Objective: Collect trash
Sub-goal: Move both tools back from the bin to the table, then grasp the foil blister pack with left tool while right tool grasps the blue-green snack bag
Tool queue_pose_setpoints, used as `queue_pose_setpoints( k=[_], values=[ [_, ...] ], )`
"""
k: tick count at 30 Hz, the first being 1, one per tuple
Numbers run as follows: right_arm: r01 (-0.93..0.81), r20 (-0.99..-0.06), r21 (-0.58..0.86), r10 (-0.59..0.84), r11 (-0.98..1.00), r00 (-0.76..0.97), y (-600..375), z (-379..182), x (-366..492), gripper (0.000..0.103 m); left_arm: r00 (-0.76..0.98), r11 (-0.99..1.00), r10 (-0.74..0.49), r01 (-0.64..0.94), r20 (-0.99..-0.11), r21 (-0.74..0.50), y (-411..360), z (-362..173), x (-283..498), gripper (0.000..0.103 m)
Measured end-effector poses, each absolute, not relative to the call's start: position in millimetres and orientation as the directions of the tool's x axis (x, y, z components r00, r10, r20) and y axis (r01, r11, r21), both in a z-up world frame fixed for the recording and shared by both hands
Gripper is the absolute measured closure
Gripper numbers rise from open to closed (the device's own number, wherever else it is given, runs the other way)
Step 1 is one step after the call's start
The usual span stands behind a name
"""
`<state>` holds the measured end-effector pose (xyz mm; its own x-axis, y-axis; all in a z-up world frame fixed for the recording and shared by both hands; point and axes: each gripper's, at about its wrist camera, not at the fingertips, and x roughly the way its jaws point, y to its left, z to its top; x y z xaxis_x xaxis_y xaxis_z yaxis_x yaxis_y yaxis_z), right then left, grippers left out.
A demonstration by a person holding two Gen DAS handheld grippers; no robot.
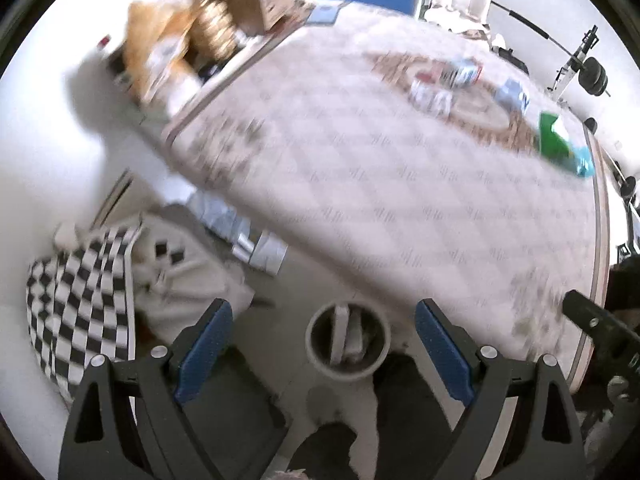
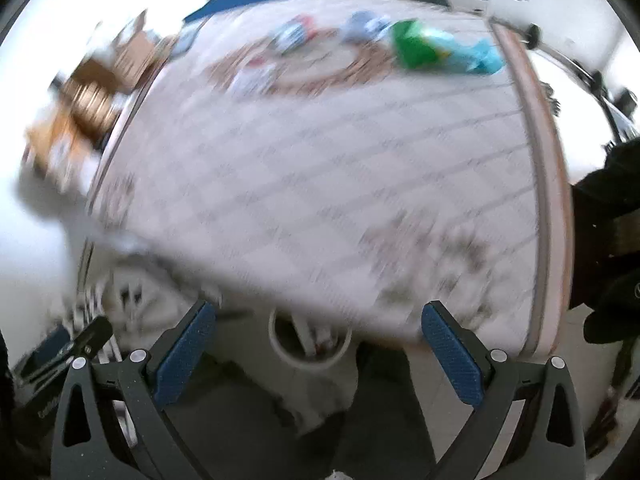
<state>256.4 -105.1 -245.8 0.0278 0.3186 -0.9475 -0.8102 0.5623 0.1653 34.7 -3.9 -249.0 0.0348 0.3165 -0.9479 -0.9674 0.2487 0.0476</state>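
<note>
Both views are motion-blurred. My left gripper (image 1: 324, 308) is open with nothing between its blue pads, hanging over a small round white bin (image 1: 347, 343) on the floor with scraps inside. My right gripper (image 2: 318, 310) is open and empty too, above the same bin (image 2: 310, 340). Trash lies on the far part of a quilted mattress (image 1: 380, 184): a green and blue wrapper (image 1: 560, 146), a pale blue packet (image 1: 512, 94) and red, white and blue wrappers (image 1: 448, 80). The right wrist view also shows the green wrapper (image 2: 436, 46) and the smaller wrappers (image 2: 296, 36).
Cardboard boxes (image 1: 236, 0) are piled beside the mattress at upper left. A black-and-white checkered cloth (image 1: 80, 292) lies on the floor at left. The other gripper's dark body (image 1: 600, 332) shows at right. Gym weights (image 1: 594, 74) stand in the background.
</note>
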Motion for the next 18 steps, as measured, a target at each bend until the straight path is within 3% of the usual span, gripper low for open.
queue_pose_setpoints(
  k=[6, 11, 18],
  values=[
    [-0.652, -0.949, 0.232, 0.314, 0.722, 0.01, -48.1, -260.7, 405.3, 0.0, 0.032, 0.216, 0.293, -0.976, -0.956, 0.033, 88.8, -254.6, 119.5, 0.003],
    [-0.4, -0.946, 0.31, 0.322, 0.862, -0.039, -3.2, -302.6, 525.8, 0.0, 0.01, 0.187, 0.222, -0.982, -0.975, 0.032, 154.9, -286.1, 171.2, 0.003],
    [-0.182, -0.945, 0.327, 0.317, 0.927, -0.082, 45.3, -360.2, 607.5, 0.0, 0.019, 0.104, 0.105, -0.995, -0.994, -0.008, 225.8, -334.1, 206.7, 0.003]
  ],
)
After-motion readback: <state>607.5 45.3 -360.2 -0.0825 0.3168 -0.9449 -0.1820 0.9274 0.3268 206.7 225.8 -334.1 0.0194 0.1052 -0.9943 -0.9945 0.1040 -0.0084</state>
